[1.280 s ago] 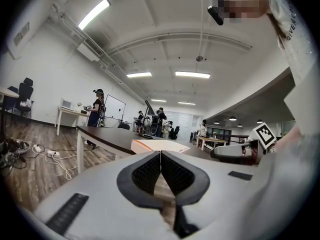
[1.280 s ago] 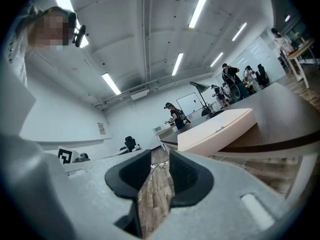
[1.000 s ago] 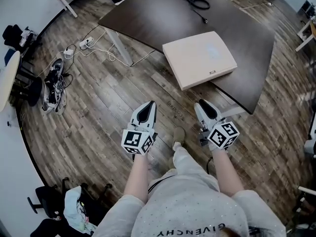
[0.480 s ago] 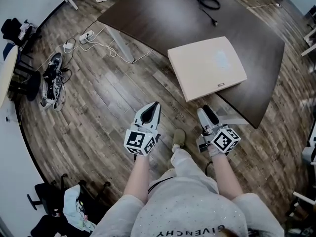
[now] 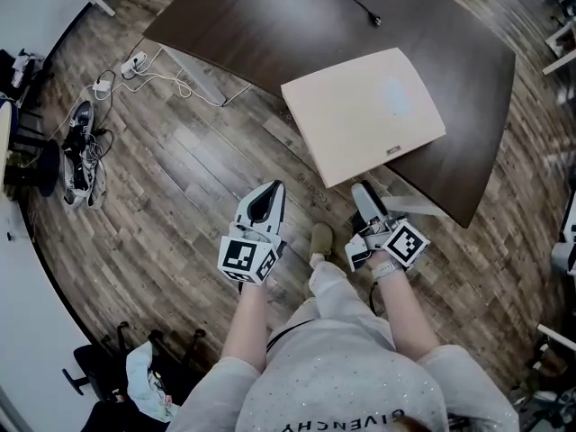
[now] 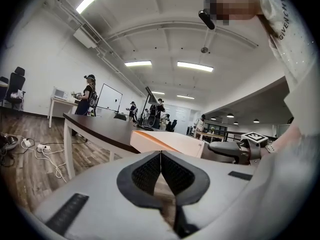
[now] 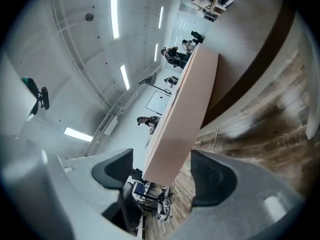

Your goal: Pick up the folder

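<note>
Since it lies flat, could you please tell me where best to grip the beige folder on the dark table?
Grip the near corner of the flat beige folder: it overhangs the dark brown table. Come from the person's side; the right gripper, jaws just opening, straddles its edge without pressing.

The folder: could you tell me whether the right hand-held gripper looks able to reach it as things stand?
Probably yes. The jaws of the right hand-held gripper, which have just been opening, stand apart around the overhanging edge of the folder without pressing it, and nothing blocks them.
</note>
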